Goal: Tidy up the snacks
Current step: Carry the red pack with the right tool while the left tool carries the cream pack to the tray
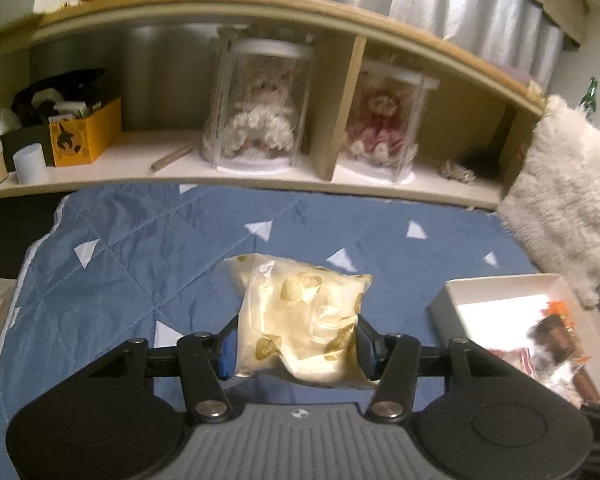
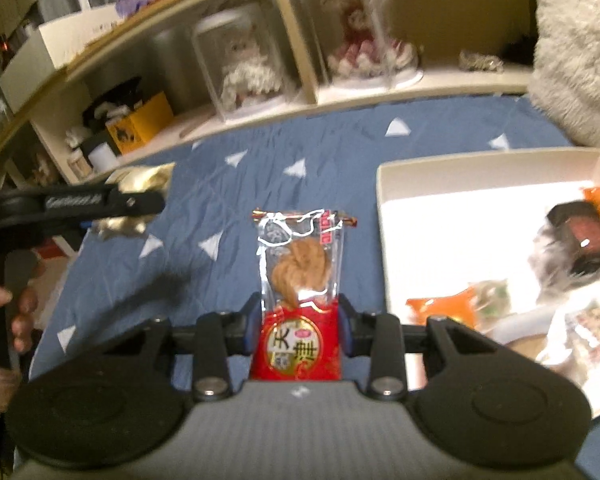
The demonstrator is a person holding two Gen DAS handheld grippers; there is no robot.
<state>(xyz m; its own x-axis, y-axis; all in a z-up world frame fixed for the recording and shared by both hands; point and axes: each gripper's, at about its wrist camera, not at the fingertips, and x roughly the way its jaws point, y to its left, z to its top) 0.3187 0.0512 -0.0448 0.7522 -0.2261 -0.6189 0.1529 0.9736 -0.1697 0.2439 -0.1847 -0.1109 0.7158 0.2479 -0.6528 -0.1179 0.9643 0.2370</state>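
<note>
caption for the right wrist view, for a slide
Right tongs grip a red snack packet over the blue quilt, beside the white box.

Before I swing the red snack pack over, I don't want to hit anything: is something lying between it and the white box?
Nothing visible: only bare blue quilt lies between the red snack pack, held in the right gripper, and the white box.

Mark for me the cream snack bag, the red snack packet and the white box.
cream snack bag [image 1: 300, 320], left wrist view, middle of the bag's front
red snack packet [image 2: 298, 280], right wrist view, clear window over the biscuit
white box [image 2: 384, 240], right wrist view, left wall
</note>
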